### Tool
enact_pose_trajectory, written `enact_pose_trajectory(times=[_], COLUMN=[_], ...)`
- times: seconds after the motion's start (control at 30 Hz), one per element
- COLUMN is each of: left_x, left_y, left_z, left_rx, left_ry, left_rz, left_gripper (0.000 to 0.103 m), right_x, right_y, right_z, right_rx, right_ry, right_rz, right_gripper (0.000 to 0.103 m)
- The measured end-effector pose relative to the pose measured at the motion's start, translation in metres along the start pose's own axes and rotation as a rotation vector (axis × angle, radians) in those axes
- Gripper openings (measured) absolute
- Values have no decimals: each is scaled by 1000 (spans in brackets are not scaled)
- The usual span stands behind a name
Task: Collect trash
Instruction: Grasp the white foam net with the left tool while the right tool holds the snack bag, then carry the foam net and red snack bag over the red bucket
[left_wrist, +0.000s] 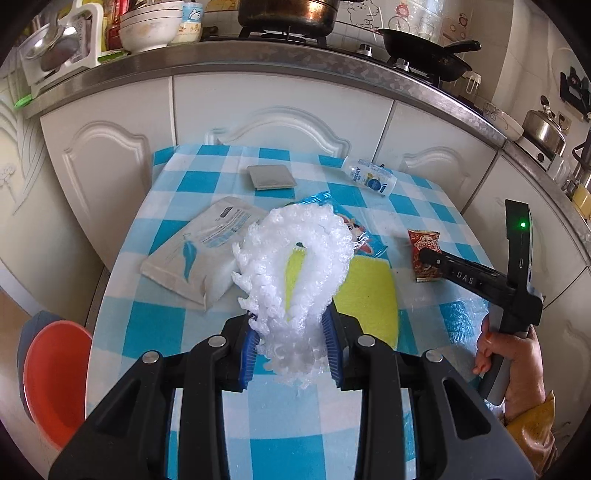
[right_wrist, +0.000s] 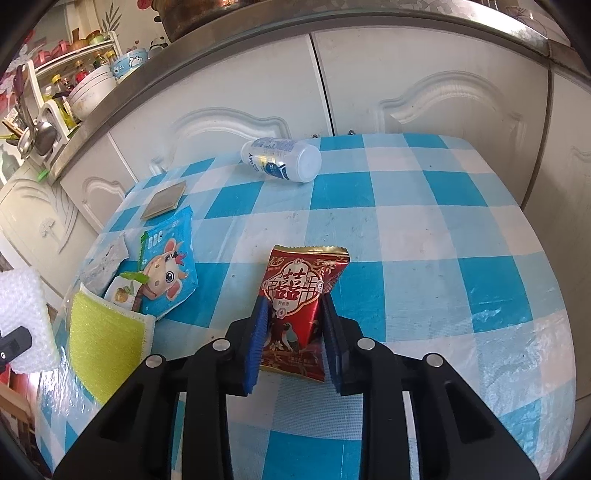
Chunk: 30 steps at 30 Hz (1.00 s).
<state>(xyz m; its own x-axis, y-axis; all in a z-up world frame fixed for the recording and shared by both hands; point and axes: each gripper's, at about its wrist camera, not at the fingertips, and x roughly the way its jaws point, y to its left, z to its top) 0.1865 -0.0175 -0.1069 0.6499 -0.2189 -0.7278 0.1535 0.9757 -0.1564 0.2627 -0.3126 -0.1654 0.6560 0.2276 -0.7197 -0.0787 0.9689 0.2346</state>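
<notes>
The left gripper (left_wrist: 290, 343) is clamped on a wad of white bubble wrap (left_wrist: 295, 266), which sticks up from between its blue pads above the blue-checked table (left_wrist: 207, 369), over a yellow cloth (left_wrist: 365, 291) and beside a white pouch (left_wrist: 199, 247). The right gripper (right_wrist: 291, 343) is closed narrowly on a red snack wrapper (right_wrist: 299, 302), its pads pinching the packet's lower half while the top edge stands clear ahead of the fingertips. Farther back lie a white bottle (right_wrist: 282, 158) on its side, a grey square pad (right_wrist: 164, 199) and a blue cartoon wrapper (right_wrist: 168, 269), all apart from both grippers.
</notes>
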Motion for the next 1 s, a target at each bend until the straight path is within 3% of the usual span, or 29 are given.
enact_pose_trajectory(times=[0.5,1.0], left_x=[-21,-44], left_y=[45,86], left_z=[-40,-64], left_rx=[-73,-136], left_ry=[6,-24], left_rz=[-8,-33], left_gripper=[33,33], right_x=[-19,-69], right_y=[-3,16], right_z=[-14,-20], right_rx=[64,96], right_ry=[-35,-95], right_rz=[59,100], right_gripper=[30,30])
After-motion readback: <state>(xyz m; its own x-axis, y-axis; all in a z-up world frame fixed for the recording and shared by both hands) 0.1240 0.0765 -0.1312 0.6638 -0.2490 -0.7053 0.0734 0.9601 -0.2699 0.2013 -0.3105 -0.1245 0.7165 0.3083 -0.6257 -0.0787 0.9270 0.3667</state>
